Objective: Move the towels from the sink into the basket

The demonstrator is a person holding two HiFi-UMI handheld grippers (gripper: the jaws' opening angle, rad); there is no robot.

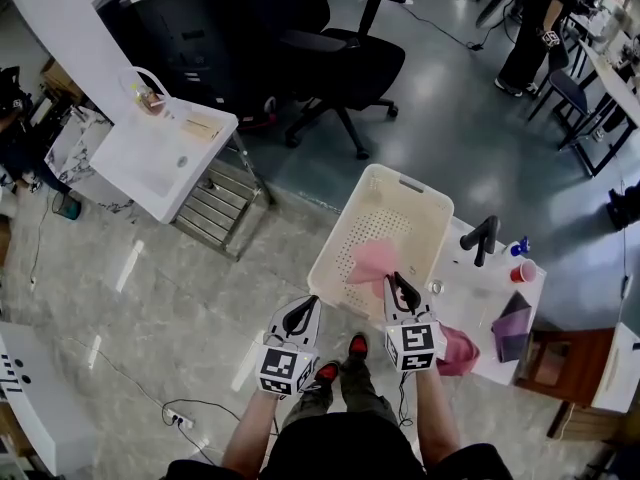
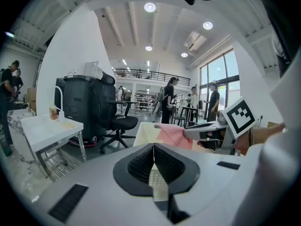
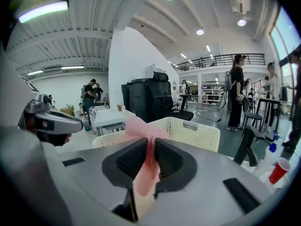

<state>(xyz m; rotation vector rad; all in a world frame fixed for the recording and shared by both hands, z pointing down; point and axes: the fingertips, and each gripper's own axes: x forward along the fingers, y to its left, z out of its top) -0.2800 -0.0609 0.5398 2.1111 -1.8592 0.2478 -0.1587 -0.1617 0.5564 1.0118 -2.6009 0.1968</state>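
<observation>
- Pinched the pink towel (image 3: 141,126) in the right gripper (image 3: 151,147), jaws nearly closed on the cloth.
- Held the left gripper (image 2: 154,147) with jaws together, empty.
- Hung the towel over the basket (image 1: 335,243), frame centre.
- Judged mid-delivery: next, lower and release inside the basket.
- Spotted another towel (image 1: 458,350) at the edge of the sink (image 1: 480,298), lower right, waiting for the following trip.

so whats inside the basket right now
Only a pink towel, clamped in the jaws of the right gripper, hanging over the basket floor. The rest of the floor looks bare; the part beneath the towel is covered.
</observation>
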